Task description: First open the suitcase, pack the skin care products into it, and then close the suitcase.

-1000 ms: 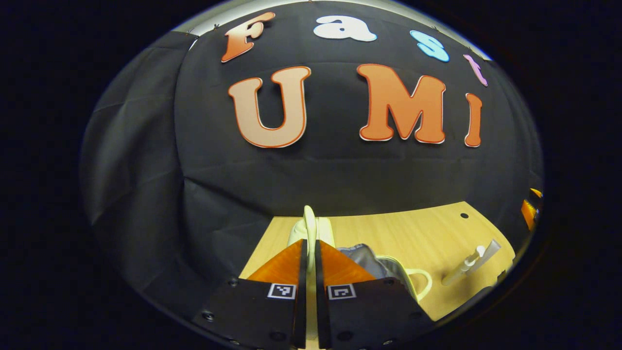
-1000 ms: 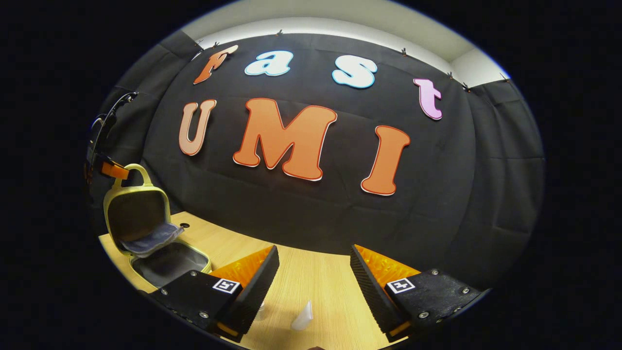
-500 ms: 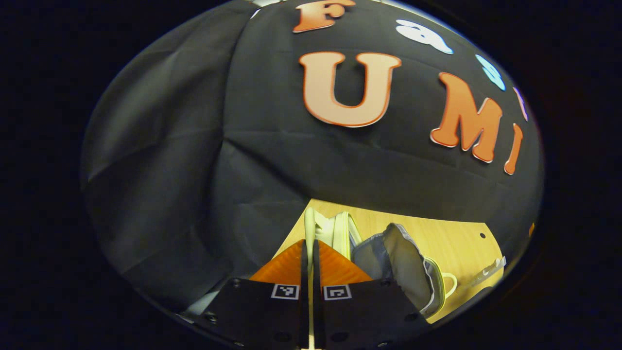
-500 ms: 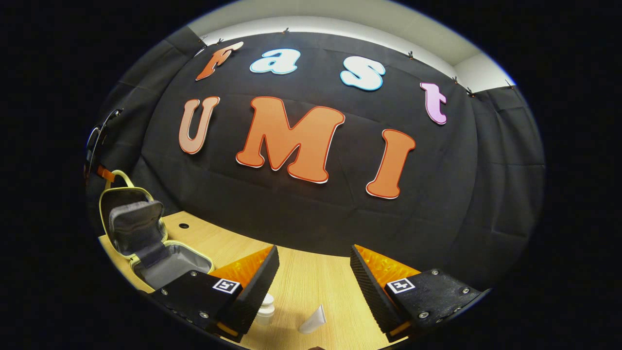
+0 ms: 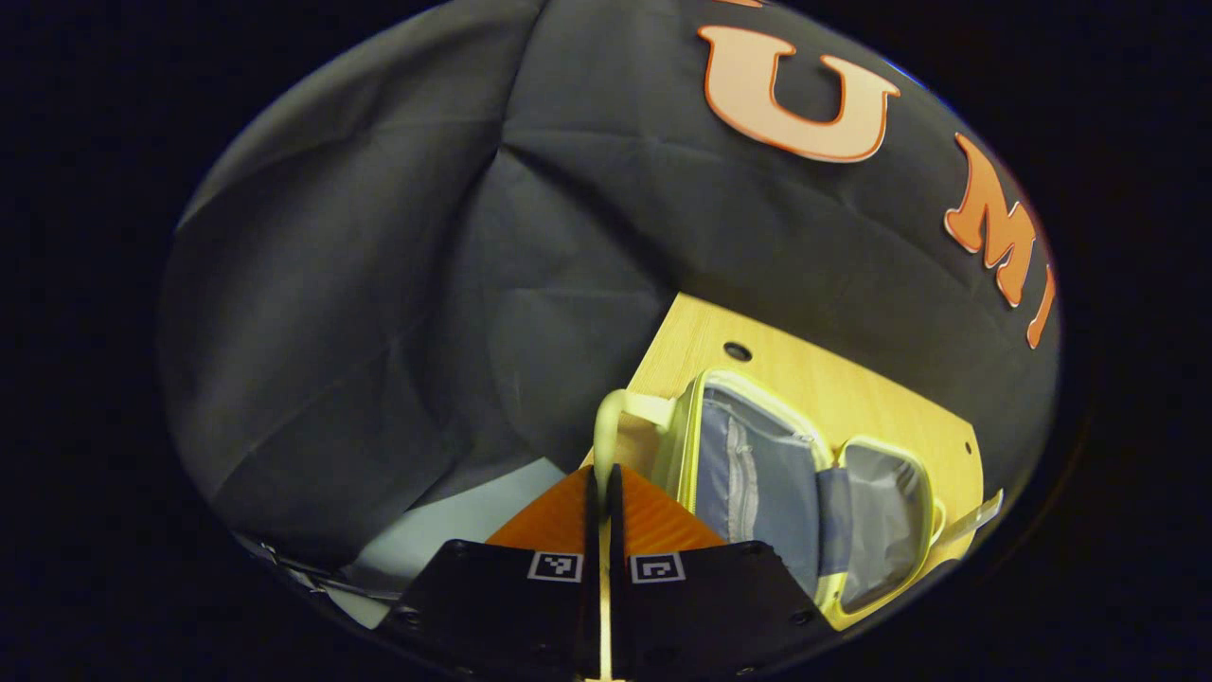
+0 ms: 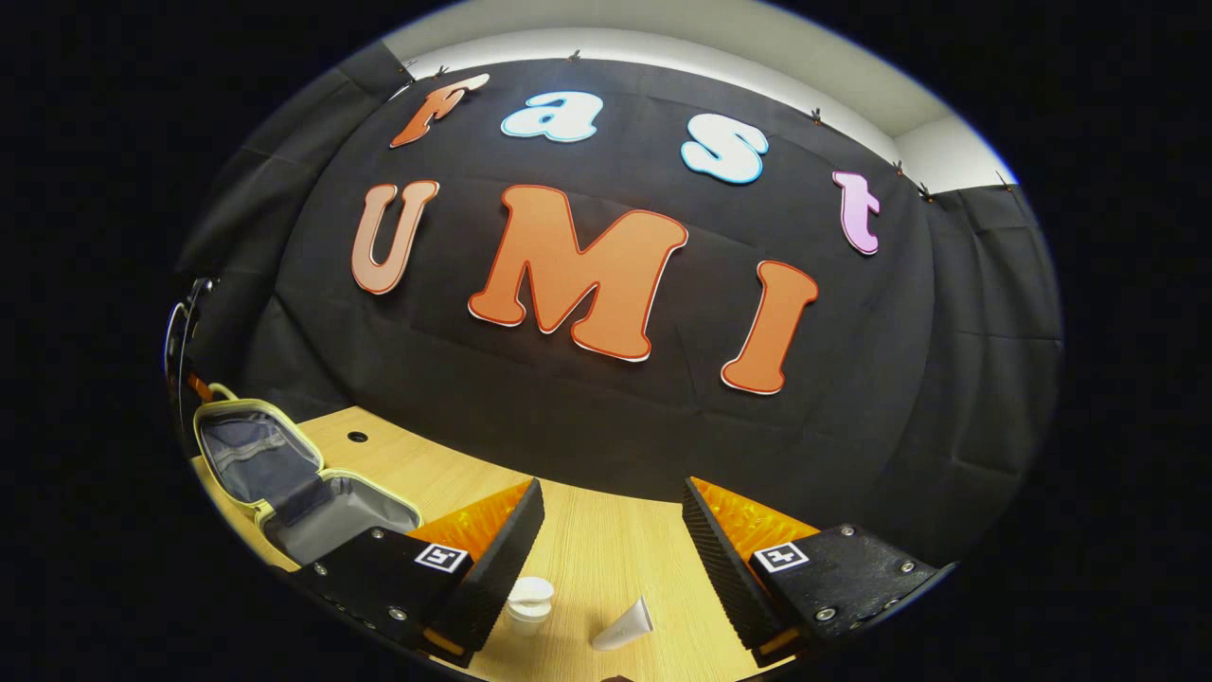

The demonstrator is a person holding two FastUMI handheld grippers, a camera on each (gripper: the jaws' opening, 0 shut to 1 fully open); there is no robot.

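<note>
A small pale yellow-green suitcase (image 5: 757, 474) lies wide open on the wooden table, showing its grey lining and a zipped pocket in the lid. My left gripper (image 5: 601, 483) is shut on the lid's handle (image 5: 606, 426) and holds the lid tipped back. In the right gripper view the suitcase (image 6: 284, 474) sits at the far left. My right gripper (image 6: 611, 516) hangs open above the table with nothing between its fingers. Just below it stand a small white jar (image 6: 528, 597) and a white tube (image 6: 625, 627). A pale tube (image 5: 975, 516) lies past the suitcase at the right edge.
The wooden table (image 6: 606, 559) runs back to the black cloth wall. It has a small round hole (image 6: 357, 437) near the suitcase lid, and the hole (image 5: 737, 351) is also in the left gripper view. Pale floor (image 5: 445, 530) lies beyond the table's left edge.
My left gripper swung the lid by its handle from upright down and back, so the suitcase lies wide open. The right gripper stayed open and moved slightly; jar and tube came further into view.
</note>
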